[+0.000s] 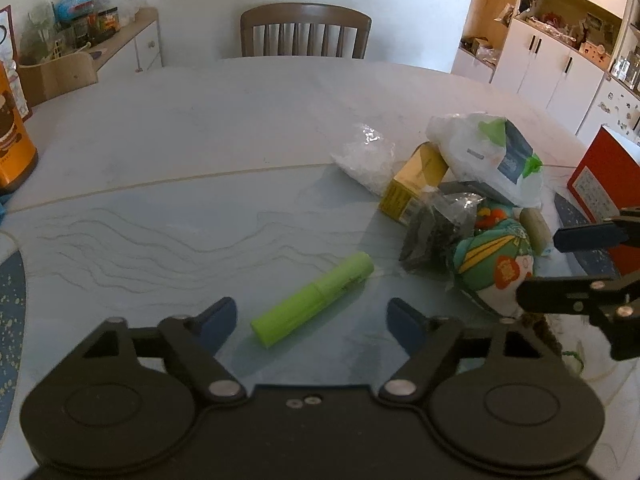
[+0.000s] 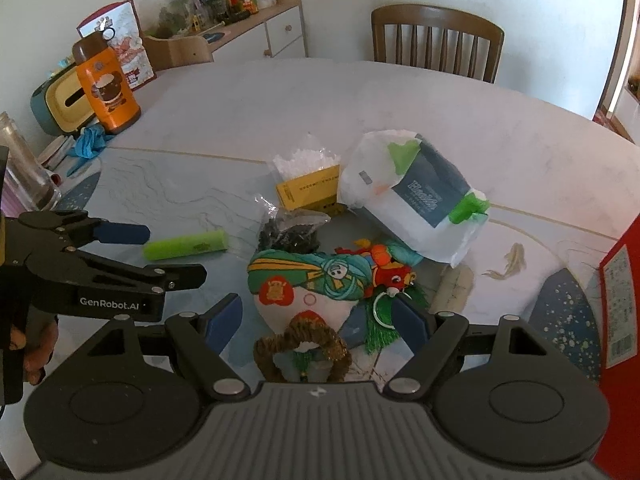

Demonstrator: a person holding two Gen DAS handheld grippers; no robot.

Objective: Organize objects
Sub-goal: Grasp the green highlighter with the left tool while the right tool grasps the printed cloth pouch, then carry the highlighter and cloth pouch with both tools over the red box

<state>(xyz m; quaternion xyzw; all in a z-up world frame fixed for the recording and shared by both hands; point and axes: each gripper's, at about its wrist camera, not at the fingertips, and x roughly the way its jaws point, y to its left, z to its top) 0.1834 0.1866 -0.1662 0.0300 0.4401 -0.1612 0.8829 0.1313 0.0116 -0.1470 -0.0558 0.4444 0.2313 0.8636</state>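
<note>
- Where the green tube (image 1: 313, 299) lay flat on the table (image 1: 240, 120), its near end sat between the blue fingers of the left gripper (image 1: 310, 322), which stood wide open and held nothing.
- Just right of the tube sat the pile: a dark bag (image 2: 289, 232), a plush toy (image 2: 316, 284), a yellow box (image 2: 310, 194) and a wipes pack (image 2: 416, 196).
- The right gripper (image 2: 318, 320), beyond the tube at the toy, was spread wide around it, gripping nothing.
- Far left of the tube stood an orange bottle (image 2: 106, 84).
</note>
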